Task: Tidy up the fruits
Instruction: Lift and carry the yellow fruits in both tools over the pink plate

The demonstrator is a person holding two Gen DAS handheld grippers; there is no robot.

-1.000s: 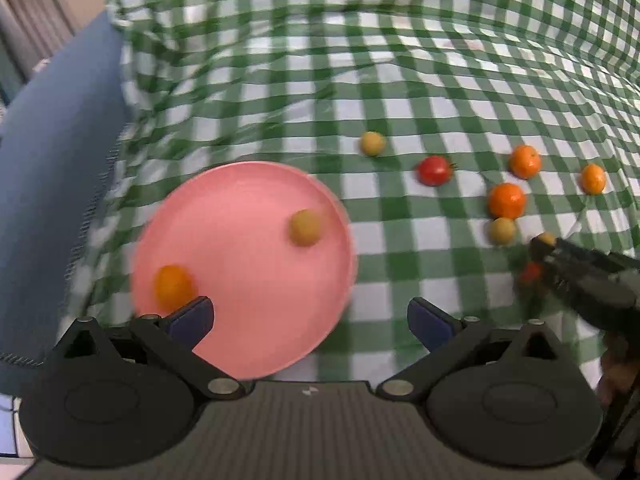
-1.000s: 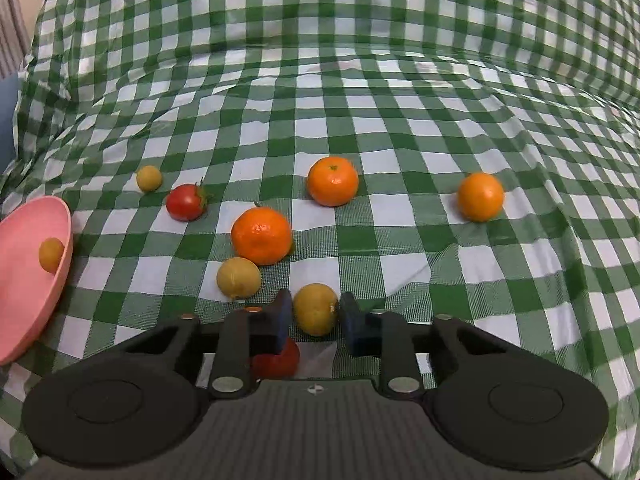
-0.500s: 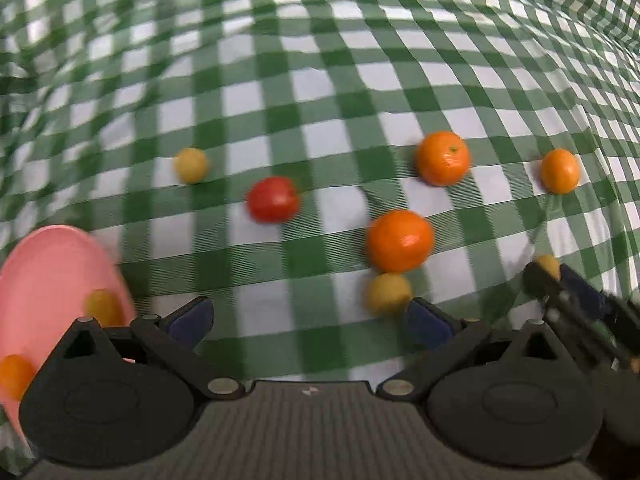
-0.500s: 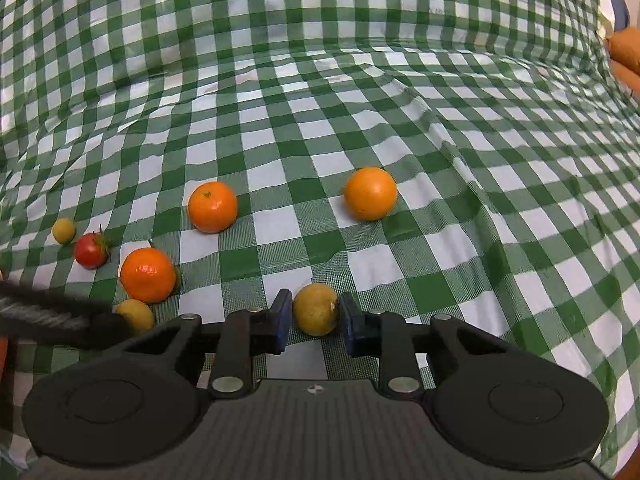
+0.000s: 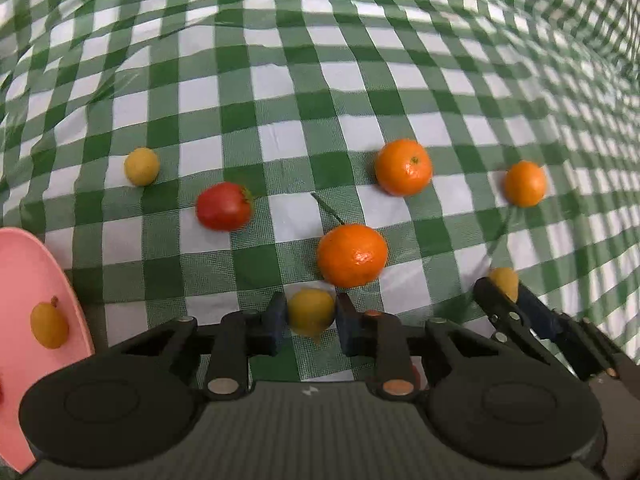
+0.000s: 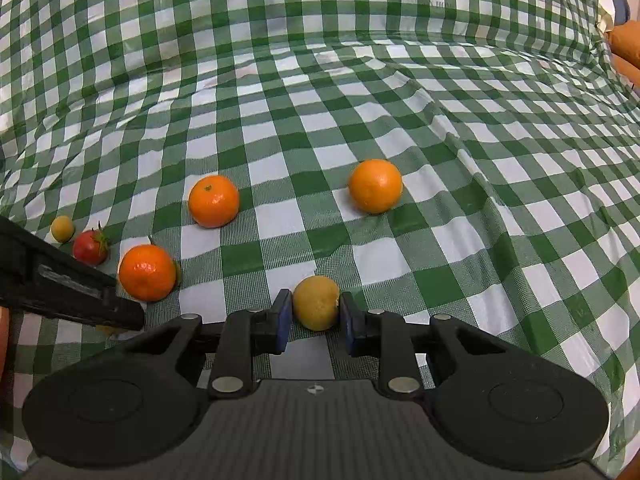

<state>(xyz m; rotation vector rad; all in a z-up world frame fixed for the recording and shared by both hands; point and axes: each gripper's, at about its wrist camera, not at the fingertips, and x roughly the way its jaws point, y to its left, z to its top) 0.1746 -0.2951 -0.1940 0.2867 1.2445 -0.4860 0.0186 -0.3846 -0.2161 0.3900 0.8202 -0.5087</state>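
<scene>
A: Left wrist view has the left gripper (image 5: 311,322) with its jaws pinching a small yellow fruit (image 5: 311,316), which sits right between the pads, low over the green checked cloth (image 5: 280,80).

B: And the other hand?

A: Same story. The right gripper (image 6: 314,314) has its jaws pressed onto its own yellow fruit (image 6: 316,302). From the left camera you can see that gripper off to the right of the left jaws, with just the top of its fruit peeking out.

B: So where do they go?

A: I'd guess the pink plate (image 5: 24,264). It lies to the left of the left jaws and slightly nearer the camera, with one yellow fruit (image 5: 49,325) already on it. The left hand is plainly the nearer one; the right would have to cross the whole spread.

B: Does the right camera show the plate?

A: No, it doesn't. It shows the left gripper only as a dark bar at its left edge, and an orange shape at the far right edge that the left view lacks; I can't tell what it is.

B: What's ahead of the jaws?

A: Beyond the left jaws, a stemmed mandarin (image 5: 352,255) just past the pads, a tomato (image 5: 224,206) up and left, another yellow one (image 5: 141,166) farther left, two mandarins (image 5: 404,172) to the right.
</scene>
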